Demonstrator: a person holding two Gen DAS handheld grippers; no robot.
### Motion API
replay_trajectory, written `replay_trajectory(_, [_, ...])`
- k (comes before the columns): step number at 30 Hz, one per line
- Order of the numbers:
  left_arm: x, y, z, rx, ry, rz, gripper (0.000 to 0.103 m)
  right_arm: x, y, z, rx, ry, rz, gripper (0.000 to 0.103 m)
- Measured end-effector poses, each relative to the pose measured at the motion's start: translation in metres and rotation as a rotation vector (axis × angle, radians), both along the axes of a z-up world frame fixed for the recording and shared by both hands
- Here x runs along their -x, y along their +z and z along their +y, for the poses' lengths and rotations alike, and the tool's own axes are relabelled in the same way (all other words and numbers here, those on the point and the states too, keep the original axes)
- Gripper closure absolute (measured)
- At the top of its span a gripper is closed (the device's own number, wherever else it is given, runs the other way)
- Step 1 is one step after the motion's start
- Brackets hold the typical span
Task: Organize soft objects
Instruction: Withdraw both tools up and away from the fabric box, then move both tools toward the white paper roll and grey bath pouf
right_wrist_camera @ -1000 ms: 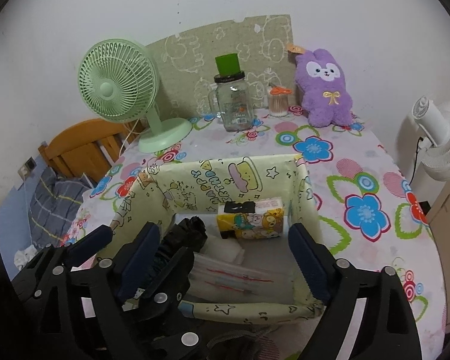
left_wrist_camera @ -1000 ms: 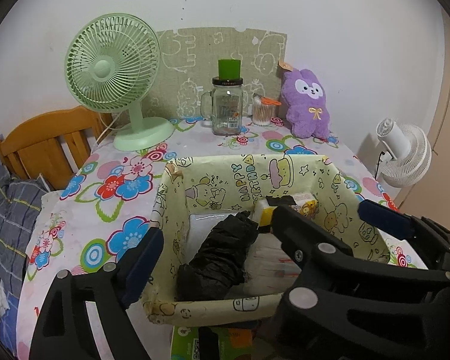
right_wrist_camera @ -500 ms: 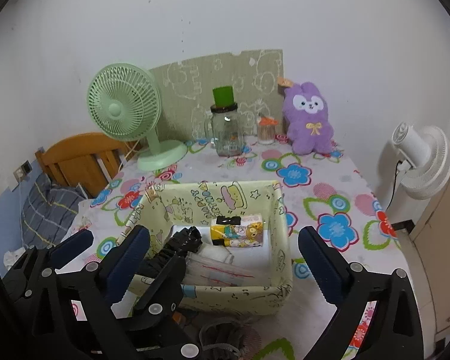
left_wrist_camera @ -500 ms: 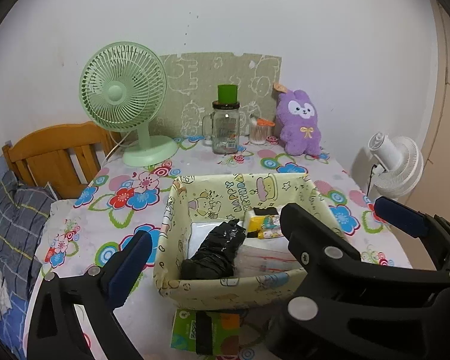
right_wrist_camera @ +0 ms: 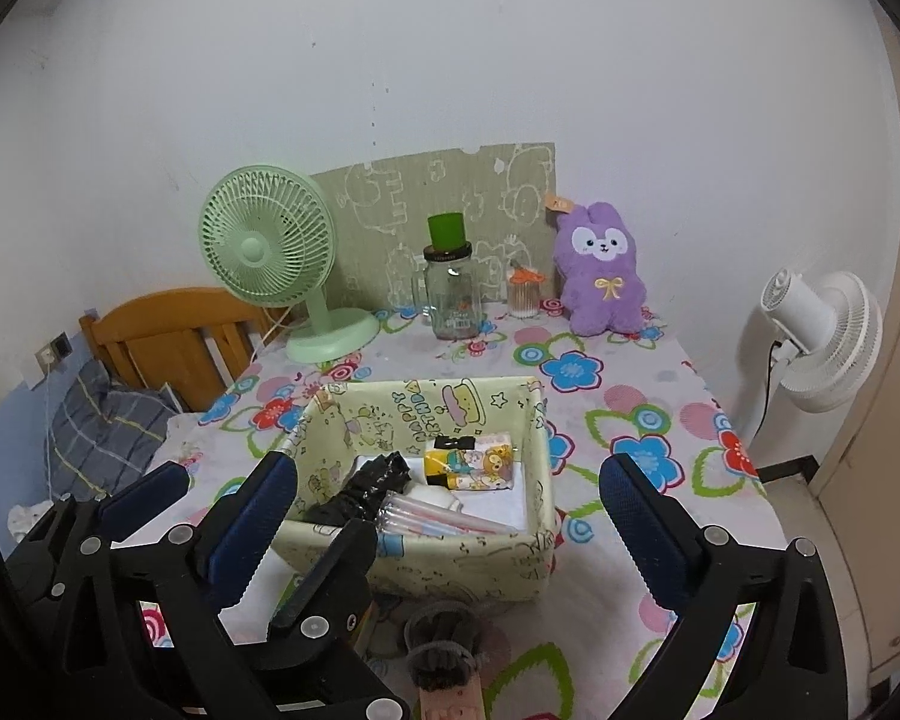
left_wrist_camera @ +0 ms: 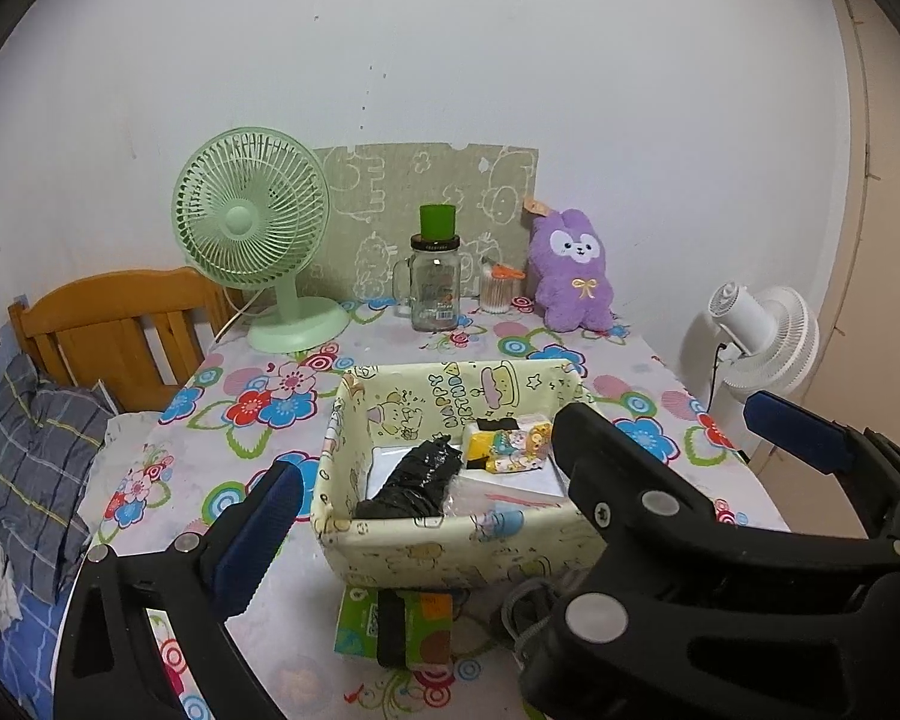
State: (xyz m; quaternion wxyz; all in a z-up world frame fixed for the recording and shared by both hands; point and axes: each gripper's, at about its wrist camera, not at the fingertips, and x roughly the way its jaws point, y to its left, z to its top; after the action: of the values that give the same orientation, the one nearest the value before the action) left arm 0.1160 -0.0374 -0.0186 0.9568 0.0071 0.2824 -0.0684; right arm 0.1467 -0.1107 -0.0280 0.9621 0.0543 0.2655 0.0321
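Both tools stand wide apart and hold nothing: the left hand-held gripper (left_wrist_camera: 510,468) and the right hand-held gripper (right_wrist_camera: 450,492) hang over the near edge of the table (left_wrist_camera: 198,450), each aimed down at the fabric basket (left_wrist_camera: 450,552) straight ahead of them.

Inside the basket, beyond the fingertips, lie a crumpled black bag (left_wrist_camera: 414,480), a yellow cartoon-printed tissue pack (left_wrist_camera: 510,444), a clear plastic packet (right_wrist_camera: 438,519) and something white underneath. My reading is that this is a pause between items: some soft things are stowed, and others wait outside.

Just below the left hand-held gripper, against the basket's near wall, lies a green and orange packet (left_wrist_camera: 396,630); beside it, under the right hand-held gripper, sits a grey knitted piece (right_wrist_camera: 444,642). The next move probably calls for lowering one tool onto one of these, closing gently on the soft bulk, then lifting it over the rim. A purple plush rabbit (left_wrist_camera: 573,276) sits far ahead by the wall and may also count.

Readable writing: "HAPPY BIRTHDAY" curves along the basket's inner far wall. The glass jar (left_wrist_camera: 435,285) has a label too small to read.
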Motion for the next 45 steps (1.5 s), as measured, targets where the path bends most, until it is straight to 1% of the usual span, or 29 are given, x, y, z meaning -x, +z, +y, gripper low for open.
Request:
replay_trajectory(12, [0.034,0.000,-0.004,0.006,-0.002,-0.026,0.000,0.036,0.001,-0.001,0.001,0.009,-0.030,0.001])
replay_trajectory(22, [0.053,-0.010,-0.003,0.019,-0.020,-0.027,0.000,0.058,-0.008,-0.001,0.006,0.011,-0.041,0.001])
replay_trajectory(36, [0.068,-0.040,0.000,0.033,-0.032,0.003,0.000,0.076,-0.035,0.006,0.013,0.001,-0.044,0.001])
replay_trajectory(39, [0.070,-0.047,-0.002,0.025,-0.037,0.016,0.000,0.079,-0.043,0.005,0.012,0.002,-0.030,0.001])
replay_trajectory(45, [0.071,-0.063,-0.004,0.032,-0.053,0.034,0.000,0.082,-0.058,0.004,0.016,-0.006,-0.013,0.001])
